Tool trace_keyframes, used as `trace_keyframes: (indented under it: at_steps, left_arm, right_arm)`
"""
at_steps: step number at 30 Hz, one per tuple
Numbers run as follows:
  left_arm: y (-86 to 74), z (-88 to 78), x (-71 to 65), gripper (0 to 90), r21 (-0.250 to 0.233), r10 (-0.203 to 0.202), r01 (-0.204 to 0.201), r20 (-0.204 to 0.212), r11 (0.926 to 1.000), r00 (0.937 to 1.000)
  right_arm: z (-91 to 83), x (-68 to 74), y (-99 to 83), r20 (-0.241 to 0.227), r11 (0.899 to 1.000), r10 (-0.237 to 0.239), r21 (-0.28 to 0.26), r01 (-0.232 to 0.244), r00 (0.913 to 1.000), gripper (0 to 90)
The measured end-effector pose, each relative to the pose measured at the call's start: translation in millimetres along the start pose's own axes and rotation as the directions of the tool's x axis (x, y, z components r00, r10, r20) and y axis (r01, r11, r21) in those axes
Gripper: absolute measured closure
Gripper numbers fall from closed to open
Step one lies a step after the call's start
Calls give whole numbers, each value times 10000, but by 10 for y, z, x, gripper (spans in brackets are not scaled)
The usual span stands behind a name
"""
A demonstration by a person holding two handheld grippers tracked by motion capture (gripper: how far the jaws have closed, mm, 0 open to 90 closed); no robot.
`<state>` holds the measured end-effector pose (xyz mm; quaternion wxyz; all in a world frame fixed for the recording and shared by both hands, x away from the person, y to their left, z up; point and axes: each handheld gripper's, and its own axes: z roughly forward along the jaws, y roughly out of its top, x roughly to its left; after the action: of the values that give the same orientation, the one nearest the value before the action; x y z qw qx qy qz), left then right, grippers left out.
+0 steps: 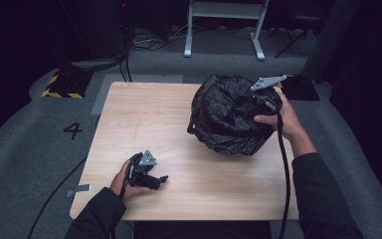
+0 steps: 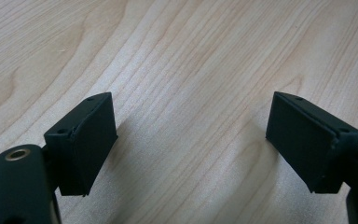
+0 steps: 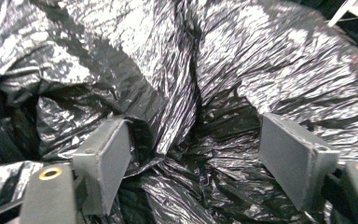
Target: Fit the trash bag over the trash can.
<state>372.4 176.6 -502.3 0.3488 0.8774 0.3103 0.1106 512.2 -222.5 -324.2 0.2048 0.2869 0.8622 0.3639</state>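
your right gripper [image 3: 196,158] is wide open, pushed into the black bag [image 1: 226,117]. your left gripper [image 2: 191,140] is open over the bare table [image 1: 149,114].

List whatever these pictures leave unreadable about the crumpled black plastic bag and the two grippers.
- Contents of the crumpled black plastic bag: hidden in the high view and the right gripper view by its own dark folds.
- Right gripper: jaws stand open in its own view; in the high view the bag and the hand cover them, so whether the pads touch the film is unclear.
- Left gripper: open over the light wooden table; too small in the high view to read.
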Motion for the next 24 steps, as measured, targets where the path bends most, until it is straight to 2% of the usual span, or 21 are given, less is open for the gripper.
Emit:
trace_keyframes:
  at_steps: [3, 7, 11, 16, 20, 22, 24]
  left_arm:
    - [0, 1, 0, 161, -4, -2, 2, 7, 10000, 10000]
    - [0, 0, 0, 161, -3, -2, 2, -3, 10000, 10000]
    - [0, 0, 0, 161, -2, -1, 1, -1, 10000, 10000]
    - [0, 0, 0, 161, -1, -1, 1, -2, 10000, 10000]
    - [0, 0, 0, 161, 0, 0, 0, 1, 10000, 10000]
    - [0, 0, 0, 161, -1, 4, -4, -5, 10000, 10000]
    - [0, 0, 0, 161, -3, 4, -4, -5, 10000, 10000]
  right_arm:
    - [-22, 5, 9, -18, 9998, 92, -181, -93, 10000, 253]
    - [-51, 19, 18, -116, 9994, -14, -352, 10, 9999, 243]
    - [-73, 20, 14, -326, 9971, 184, -726, -208, 9993, 237]
    - [-135, 16, 0, -424, 9879, 399, -1484, -458, 9983, 227]
    - [-161, 37, -11, -547, 9832, 357, -1768, -448, 9979, 197]
    - [-177, 44, -19, -886, 9767, 357, -2078, -535, 9954, 189]
    - [-185, 63, -23, -863, 9745, 280, -2194, -464, 9959, 190]
